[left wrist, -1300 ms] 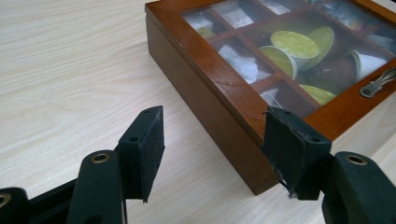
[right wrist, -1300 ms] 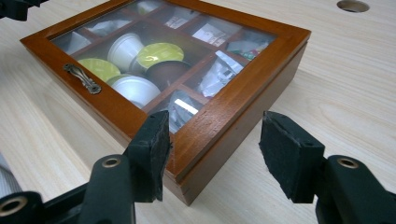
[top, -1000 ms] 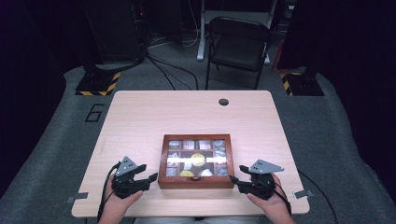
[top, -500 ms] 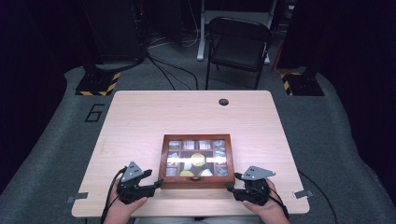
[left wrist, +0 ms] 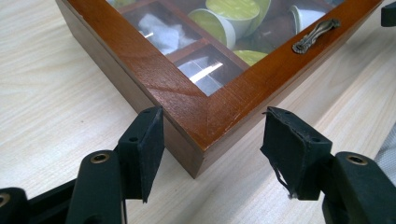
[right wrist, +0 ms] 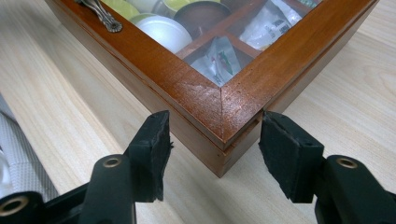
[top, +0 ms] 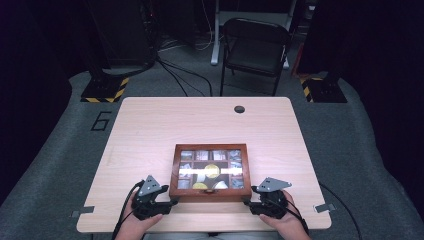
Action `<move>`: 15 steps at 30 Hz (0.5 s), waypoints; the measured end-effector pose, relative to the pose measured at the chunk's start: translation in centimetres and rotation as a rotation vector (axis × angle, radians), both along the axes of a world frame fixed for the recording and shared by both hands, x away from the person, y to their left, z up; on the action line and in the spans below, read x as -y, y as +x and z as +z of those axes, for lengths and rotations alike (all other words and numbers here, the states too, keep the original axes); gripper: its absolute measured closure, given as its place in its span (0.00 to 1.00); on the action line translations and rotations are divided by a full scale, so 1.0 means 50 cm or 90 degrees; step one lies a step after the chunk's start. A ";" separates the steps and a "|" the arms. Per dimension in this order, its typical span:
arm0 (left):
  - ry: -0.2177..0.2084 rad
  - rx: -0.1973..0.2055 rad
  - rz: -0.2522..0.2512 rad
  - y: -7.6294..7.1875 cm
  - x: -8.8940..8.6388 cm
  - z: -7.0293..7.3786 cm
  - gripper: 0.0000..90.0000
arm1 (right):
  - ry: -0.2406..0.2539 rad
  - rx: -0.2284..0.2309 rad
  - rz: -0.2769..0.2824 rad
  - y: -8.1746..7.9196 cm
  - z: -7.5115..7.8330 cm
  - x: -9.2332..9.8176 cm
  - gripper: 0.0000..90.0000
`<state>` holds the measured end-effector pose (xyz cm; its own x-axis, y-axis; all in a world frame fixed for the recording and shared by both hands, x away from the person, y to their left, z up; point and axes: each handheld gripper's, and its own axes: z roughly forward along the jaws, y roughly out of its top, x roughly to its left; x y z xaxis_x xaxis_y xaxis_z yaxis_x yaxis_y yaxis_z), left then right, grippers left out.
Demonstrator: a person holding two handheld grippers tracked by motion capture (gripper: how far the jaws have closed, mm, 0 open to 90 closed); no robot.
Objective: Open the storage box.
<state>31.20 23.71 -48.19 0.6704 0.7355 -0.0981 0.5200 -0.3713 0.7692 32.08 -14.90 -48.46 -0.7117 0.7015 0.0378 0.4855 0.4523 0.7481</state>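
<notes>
A wooden box (top: 210, 192) with a glass lid lies near the table's front edge. Through the glass show compartments with green-topped capsules (left wrist: 233, 9) and sachets (right wrist: 217, 60). A small metal handle (left wrist: 316, 33) sits on the front rail. My left gripper (top: 172, 202) has the box's near left corner (left wrist: 196, 116) between its jaws. Its pads (left wrist: 147, 140) touch both walls, and the jaws have just been closing. My right gripper (top: 247, 202) holds the near right corner (right wrist: 222, 116) the same way, its pads (right wrist: 285, 149) on the walls, its jaws also just closing.
The light wood table (top: 200, 125) has a round cable hole (top: 239, 109) near its far edge. A black folding chair (top: 255, 47) stands behind it. Floor stands with yellow-black tape (top: 102, 92) flank the table. The table's front edge (top: 200, 231) lies just under my hands.
Both grippers have slipped a little toward the table's front edge and settled onto the box's near corners. The box itself has stayed put.
</notes>
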 end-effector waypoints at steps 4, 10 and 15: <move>0.004 -0.007 0.002 0.003 0.001 -0.003 0.43 | -0.010 -0.001 0.002 0.005 -0.004 0.000 0.49; 0.012 -0.016 0.003 0.012 0.004 -0.014 0.45 | -0.007 -0.001 -0.002 0.010 -0.007 0.001 0.49; 0.020 -0.023 0.000 0.013 0.006 -0.016 0.45 | -0.005 -0.001 -0.001 0.012 -0.007 0.001 0.48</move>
